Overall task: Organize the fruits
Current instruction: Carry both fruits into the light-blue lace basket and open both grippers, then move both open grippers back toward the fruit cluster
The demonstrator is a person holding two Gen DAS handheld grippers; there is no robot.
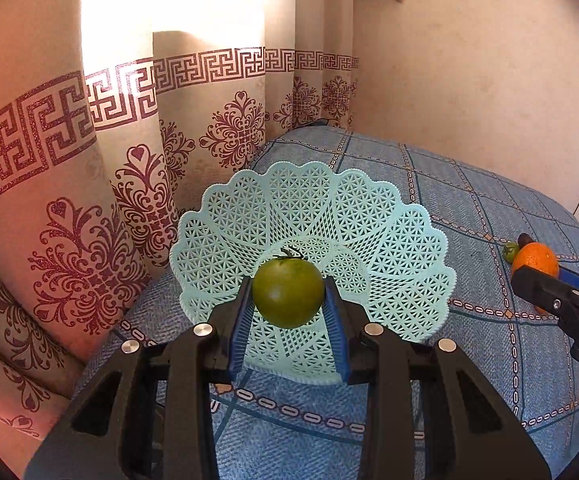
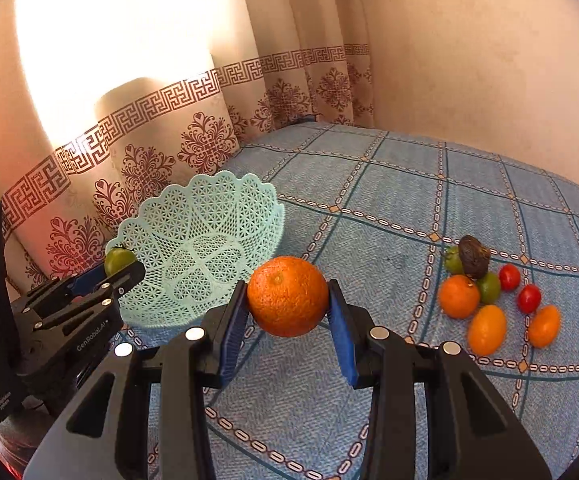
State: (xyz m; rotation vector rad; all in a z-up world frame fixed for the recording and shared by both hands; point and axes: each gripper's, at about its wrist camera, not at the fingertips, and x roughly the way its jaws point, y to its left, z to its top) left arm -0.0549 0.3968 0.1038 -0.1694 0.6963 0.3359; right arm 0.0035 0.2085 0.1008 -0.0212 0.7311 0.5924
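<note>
Nearest the right wrist camera, the right gripper (image 2: 288,314) has its blue-padded fingers (image 2: 233,328) clamped on a large orange (image 2: 287,296), held clear above the blue checked bedspread (image 2: 389,208). To its left in that view, the left gripper (image 2: 123,270) reaches toward the near-left rim of the pale green lattice basket (image 2: 197,248); through its own camera, the left gripper (image 1: 288,300) grasps a green tomato (image 1: 288,293) by both sides, stem up, with the basket (image 1: 389,240) just beyond and below it, and no fruit shows inside the basket. Whether the tomato is over the bowl or only in front of it cannot be told. Farther right on the bedspread lies a cluster of loose fruit: a smaller orange (image 2: 458,296), two oval orange fruits (image 2: 486,330), two red cherry tomatoes (image 2: 528,298), two green fruits (image 2: 489,287) and a dark wrinkled avocado (image 2: 474,257) perched at the far side of the pile, all touching or just beside one another. Beyond the bed hangs a cream curtain (image 2: 193,120) with maroon patterns on the left, and a plain wall (image 2: 469,60) on the right.
</note>
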